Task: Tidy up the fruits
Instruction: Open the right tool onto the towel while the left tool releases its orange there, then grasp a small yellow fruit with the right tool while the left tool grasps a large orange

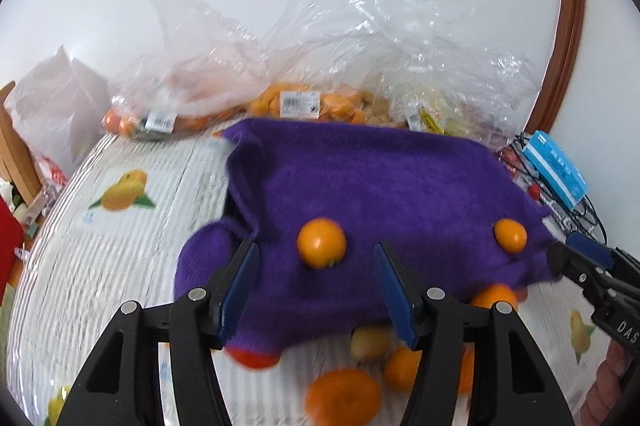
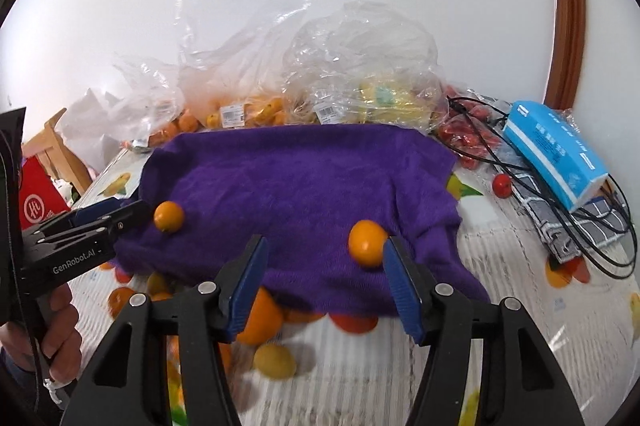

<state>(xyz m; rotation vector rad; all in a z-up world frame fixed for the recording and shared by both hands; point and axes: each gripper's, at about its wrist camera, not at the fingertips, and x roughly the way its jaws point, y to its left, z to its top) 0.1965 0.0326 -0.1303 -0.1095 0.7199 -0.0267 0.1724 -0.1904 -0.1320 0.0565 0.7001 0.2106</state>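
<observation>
A purple towel [image 1: 372,185] [image 2: 304,181] lies on the table with two small oranges on it, one on the left [image 1: 321,242] [image 2: 168,216] and one on the right [image 1: 510,234] [image 2: 367,242]. More oranges [image 1: 342,396] [image 2: 260,318] and a yellow fruit [image 2: 275,361] lie loose at the towel's near edge. My left gripper [image 1: 316,294] is open, just short of the left orange. My right gripper [image 2: 326,282] is open, with the right orange at its right fingertip. Each gripper shows in the other's view, the right [image 1: 580,258] and the left [image 2: 116,216].
Clear plastic bags of oranges [image 1: 296,101] [image 2: 240,113] and other produce stand behind the towel by the wall. A blue box [image 2: 556,153], black cables [image 2: 592,226] and small red tomatoes [image 2: 502,185] lie at the right. The tablecloth [image 1: 120,226] has fruit prints.
</observation>
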